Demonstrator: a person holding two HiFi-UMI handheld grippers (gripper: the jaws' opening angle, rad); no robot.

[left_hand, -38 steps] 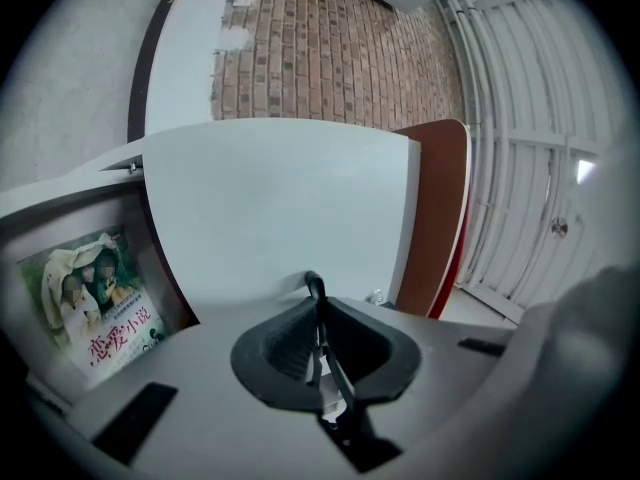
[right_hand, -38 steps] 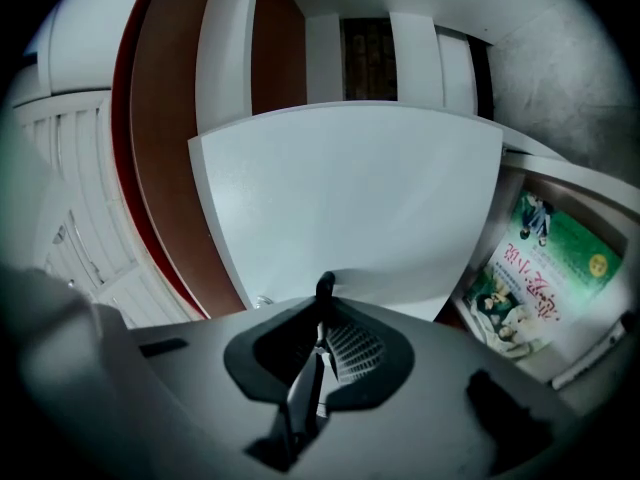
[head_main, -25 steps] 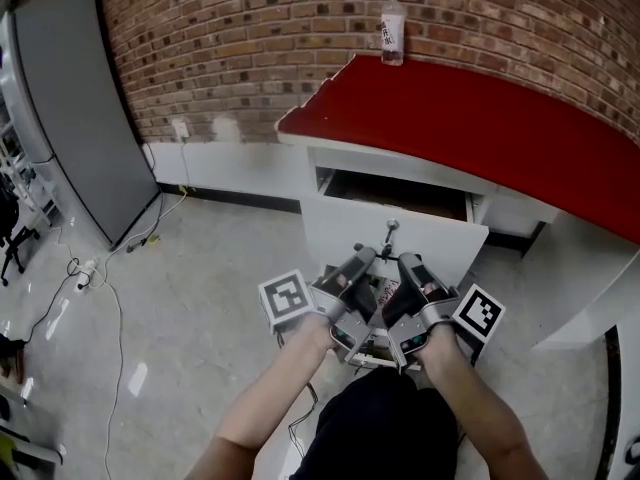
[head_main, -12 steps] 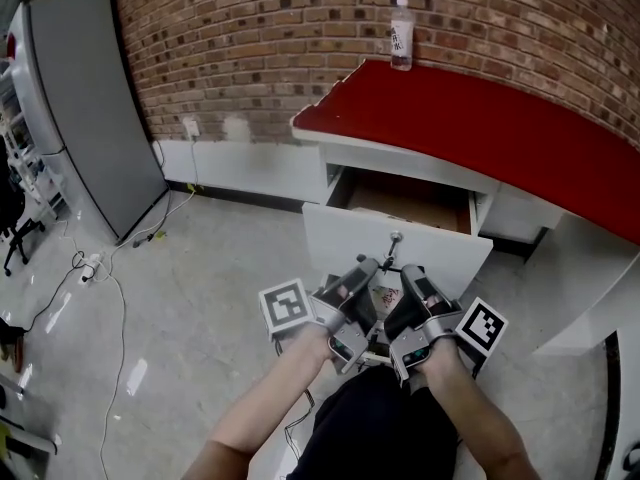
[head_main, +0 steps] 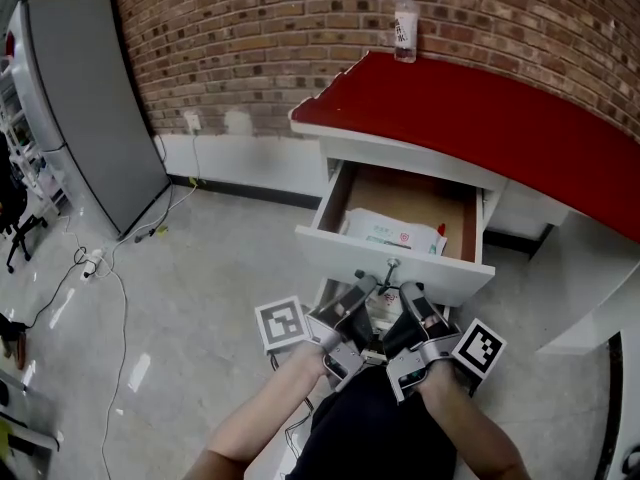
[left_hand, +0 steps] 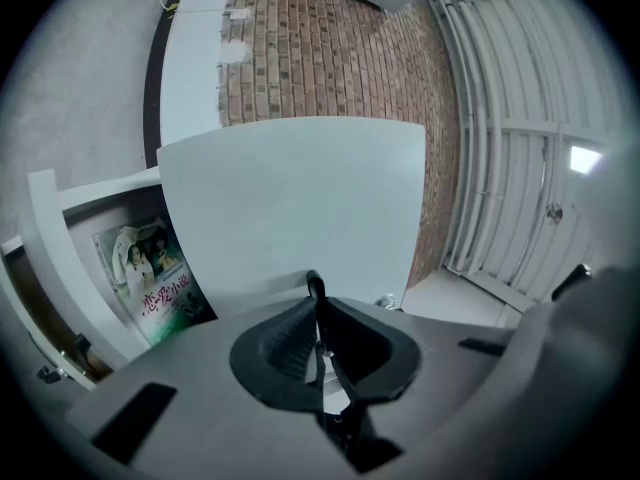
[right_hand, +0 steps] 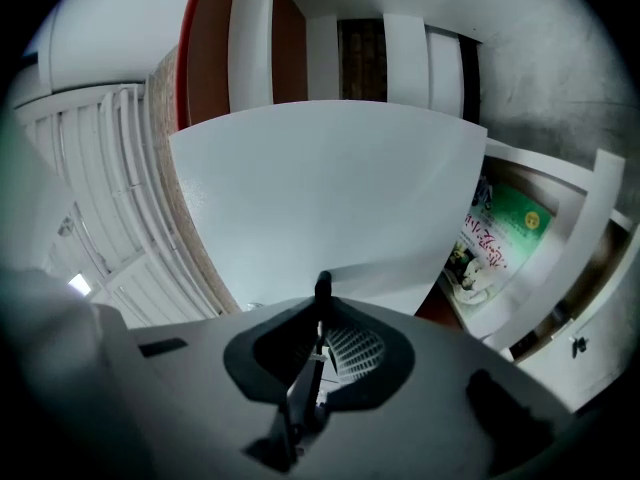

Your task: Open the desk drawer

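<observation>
The white drawer [head_main: 340, 251] of the red-topped desk [head_main: 480, 108] stands pulled out, with a white packet [head_main: 392, 232] lying inside. A small metal handle [head_main: 392, 266] sticks out of its front. My left gripper [head_main: 366, 286] and right gripper [head_main: 409, 292] sit side by side just below that handle, both closed. In the left gripper view the drawer front [left_hand: 290, 198] fills the space ahead of my left gripper [left_hand: 316, 293], whose jaws pinch a thin dark piece. The right gripper view shows the same front [right_hand: 330, 188] ahead of my right gripper [right_hand: 322, 293].
A water bottle [head_main: 405, 26] stands at the desk's back edge against the brick wall. Below the drawer an open compartment holds a magazine [left_hand: 150, 278], also a magazine [right_hand: 505, 238] in the right gripper view. A grey panel [head_main: 85, 98] and floor cables [head_main: 100, 268] lie to the left.
The drawer has slid out towards me, from a narrow gap to wide open, showing the packet inside. Both grippers moved back and slightly down together with the handle.
</observation>
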